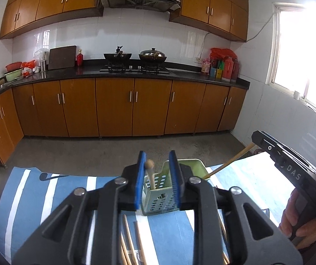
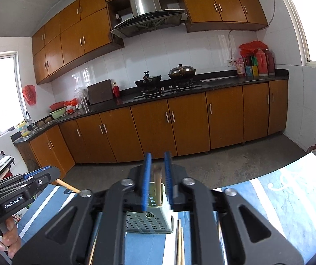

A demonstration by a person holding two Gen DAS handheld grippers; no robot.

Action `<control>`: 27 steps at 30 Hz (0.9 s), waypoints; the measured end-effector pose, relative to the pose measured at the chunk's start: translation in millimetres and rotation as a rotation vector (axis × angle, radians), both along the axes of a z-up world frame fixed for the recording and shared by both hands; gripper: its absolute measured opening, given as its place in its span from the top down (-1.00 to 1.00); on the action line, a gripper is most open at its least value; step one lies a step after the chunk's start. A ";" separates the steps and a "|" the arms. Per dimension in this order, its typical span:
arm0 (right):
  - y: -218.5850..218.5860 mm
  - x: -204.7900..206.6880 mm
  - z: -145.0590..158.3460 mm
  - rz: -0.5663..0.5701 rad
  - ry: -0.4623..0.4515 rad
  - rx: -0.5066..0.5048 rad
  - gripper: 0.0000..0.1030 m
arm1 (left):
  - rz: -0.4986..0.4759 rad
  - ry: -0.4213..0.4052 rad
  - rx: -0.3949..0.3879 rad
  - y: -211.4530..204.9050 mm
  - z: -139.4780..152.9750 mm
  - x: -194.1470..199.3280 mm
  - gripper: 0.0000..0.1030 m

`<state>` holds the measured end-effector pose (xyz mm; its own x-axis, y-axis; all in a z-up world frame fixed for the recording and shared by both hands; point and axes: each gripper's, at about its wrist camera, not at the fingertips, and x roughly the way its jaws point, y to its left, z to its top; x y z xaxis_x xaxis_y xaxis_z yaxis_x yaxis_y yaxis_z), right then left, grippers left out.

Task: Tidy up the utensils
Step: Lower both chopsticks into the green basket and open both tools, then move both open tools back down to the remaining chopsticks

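A pale green perforated utensil holder [image 1: 160,201] stands on the blue and white striped cloth [image 1: 47,190], just ahead of both grippers. My left gripper [image 1: 158,172] is open above it, and a wooden utensil [image 1: 150,172] stands in the holder beside its left pad, not clamped. A long wooden stick [image 1: 228,163] leans out of the holder toward the right. My right gripper [image 2: 158,176] is open over the holder [image 2: 149,216], with a blurred wooden stick [image 2: 158,183] between its pads, apart from them. Loose chopsticks [image 2: 180,240] lie on the cloth near me.
More chopsticks [image 1: 133,240] lie on the cloth under the left gripper. The right gripper's body and the hand on it show at the right of the left view [image 1: 290,172]. Kitchen cabinets and a stove counter [image 1: 136,70] stand across the bare floor.
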<state>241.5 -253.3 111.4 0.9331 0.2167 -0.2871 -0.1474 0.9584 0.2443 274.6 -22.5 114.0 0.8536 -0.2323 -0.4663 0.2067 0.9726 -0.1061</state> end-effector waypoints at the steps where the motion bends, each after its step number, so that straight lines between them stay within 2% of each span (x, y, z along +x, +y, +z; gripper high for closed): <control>1: -3.9 -6.2 2.5 -0.009 -0.012 0.004 0.23 | 0.002 -0.005 -0.003 7.0 1.9 -6.6 0.50; 6: -23.3 -28.4 2.2 -0.042 -0.023 -0.009 0.22 | 0.027 -0.043 -0.026 22.5 14.8 -29.8 0.35; 9: -41.4 -42.5 -9.7 -0.085 0.016 -0.021 0.22 | 0.045 -0.060 -0.044 37.1 18.1 -50.2 0.29; 12: -60.3 -49.8 -35.5 -0.126 0.100 -0.027 0.22 | 0.084 -0.060 -0.039 54.5 8.9 -71.6 0.22; 14: -68.3 -48.4 -63.1 -0.137 0.195 -0.032 0.22 | 0.102 -0.042 -0.032 63.0 -1.7 -79.5 0.20; 17: -68.7 -44.3 -106.8 -0.113 0.333 -0.051 0.24 | 0.145 0.026 -0.004 79.7 -34.3 -86.8 0.20; 21: -46.5 -38.8 -161.5 -0.039 0.481 -0.089 0.48 | 0.196 0.142 0.003 99.3 -82.4 -86.2 0.20; 24: -31.5 -35.9 -187.6 -0.014 0.542 -0.120 0.54 | 0.202 0.223 -0.017 107.6 -117.0 -88.5 0.20; 27: -26.3 -33.7 -200.8 -0.028 0.568 -0.139 0.54 | 0.196 0.269 -0.017 109.9 -140.1 -92.7 0.21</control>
